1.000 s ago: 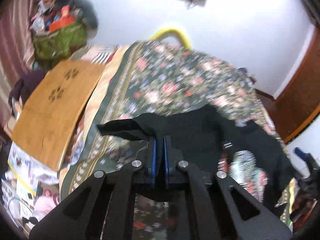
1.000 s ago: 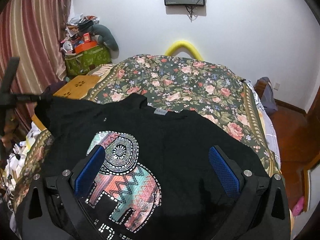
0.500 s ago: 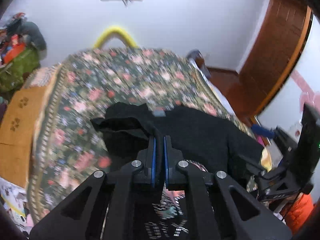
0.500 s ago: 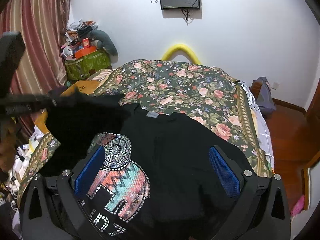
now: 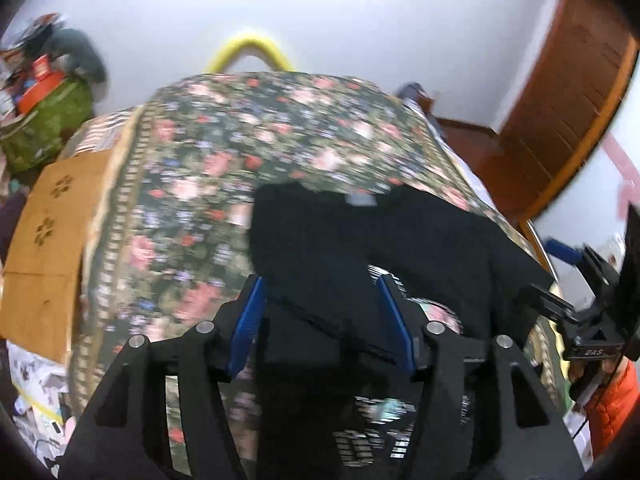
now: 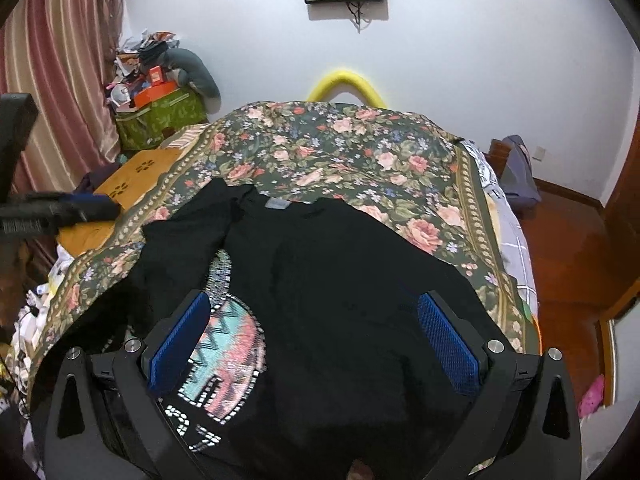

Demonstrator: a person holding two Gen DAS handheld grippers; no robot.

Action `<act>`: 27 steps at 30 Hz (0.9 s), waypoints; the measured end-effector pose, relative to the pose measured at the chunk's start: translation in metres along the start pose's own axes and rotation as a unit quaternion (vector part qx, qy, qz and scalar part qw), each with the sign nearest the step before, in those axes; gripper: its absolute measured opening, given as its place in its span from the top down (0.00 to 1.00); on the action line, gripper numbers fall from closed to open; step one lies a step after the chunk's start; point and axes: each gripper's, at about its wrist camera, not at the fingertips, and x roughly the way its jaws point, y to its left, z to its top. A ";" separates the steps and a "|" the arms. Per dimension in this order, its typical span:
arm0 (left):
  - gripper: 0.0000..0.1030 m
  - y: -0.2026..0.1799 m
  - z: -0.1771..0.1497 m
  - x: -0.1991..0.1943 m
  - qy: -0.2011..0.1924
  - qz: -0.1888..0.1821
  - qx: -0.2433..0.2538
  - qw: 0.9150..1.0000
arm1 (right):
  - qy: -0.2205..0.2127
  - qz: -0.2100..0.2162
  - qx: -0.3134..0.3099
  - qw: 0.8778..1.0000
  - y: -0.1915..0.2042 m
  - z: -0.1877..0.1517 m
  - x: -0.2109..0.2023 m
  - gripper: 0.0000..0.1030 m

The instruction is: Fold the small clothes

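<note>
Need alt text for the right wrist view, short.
A black T-shirt with a patterned print lies on a floral bedspread, its left sleeve folded inward over the print. The open right gripper hovers over it; the left gripper shows at the left edge.

My left wrist camera sits low over the near end of the bed with the dark floral bedspread, looking along its length toward the white back wall; it is blurred and angled a little toward the bed's right edge, catching the brown wooden door. My right wrist camera looks from the near end too, slightly higher and sharper, facing the same wall squarely. Both sit close above the black printed T-shirt. They share the bedspread, the yellow curved tube at the bed's far end, and the green patterned bag beyond its far left corner.
</note>
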 end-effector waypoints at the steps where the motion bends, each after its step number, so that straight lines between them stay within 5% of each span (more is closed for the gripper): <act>1: 0.44 0.009 0.001 0.001 0.000 0.005 -0.009 1.000 | 0.003 -0.007 0.000 1.000 -0.004 -0.001 0.002 0.00; 8: 0.44 0.078 -0.001 0.066 0.057 0.036 -0.083 0.994 | 0.027 -0.039 0.013 0.999 -0.031 -0.014 0.014 0.00; 14: 0.44 0.078 -0.004 0.107 0.079 -0.038 -0.127 0.988 | 0.055 -0.054 0.024 0.997 -0.051 -0.027 0.031 0.00; 19: 0.46 0.065 -0.005 0.121 0.077 -0.050 -0.111 0.990 | 0.074 -0.057 0.032 0.995 -0.059 -0.035 0.044 0.00; 22: 0.67 0.066 -0.006 0.126 0.075 -0.078 -0.124 0.986 | 0.081 -0.053 0.036 0.995 -0.059 -0.038 0.050 0.01; 23: 0.90 0.066 -0.006 0.130 0.077 -0.090 -0.126 0.985 | 0.082 -0.052 0.036 0.995 -0.059 -0.039 0.052 0.01; 27: 0.95 0.053 -0.004 0.128 0.066 -0.062 -0.094 0.991 | 0.090 -0.047 0.039 0.994 -0.057 -0.042 0.058 0.02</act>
